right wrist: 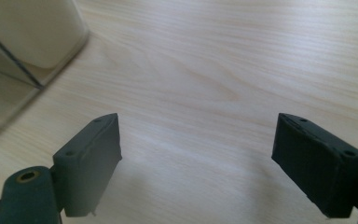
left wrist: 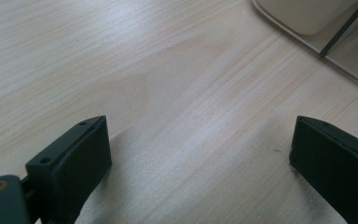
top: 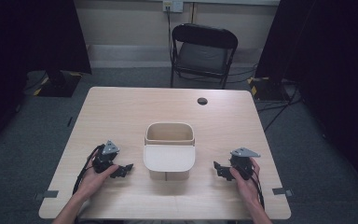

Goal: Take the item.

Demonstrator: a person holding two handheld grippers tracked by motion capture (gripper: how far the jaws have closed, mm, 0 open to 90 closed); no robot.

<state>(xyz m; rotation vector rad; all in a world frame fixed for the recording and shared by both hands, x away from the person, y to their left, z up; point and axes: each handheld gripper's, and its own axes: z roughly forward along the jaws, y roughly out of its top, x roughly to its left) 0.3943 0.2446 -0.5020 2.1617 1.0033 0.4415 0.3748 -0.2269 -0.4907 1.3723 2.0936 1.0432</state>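
We see cream plastic lidded bin [top: 169, 151] mid light wooden table [top: 121, 112], untouched. Left gripper [top: 125, 169] and right gripper [top: 219, 169] rest either side of bin, jaws wide apart, empty. Judging: nothing done yet; all work remains.

1. The left gripper [left wrist: 196, 154] has its jaws spread wide, with nothing between them.
2. Bare table [left wrist: 158, 84] lies under and ahead of them.
3. A beige bin [left wrist: 307, 14] sits beyond the right jaw.
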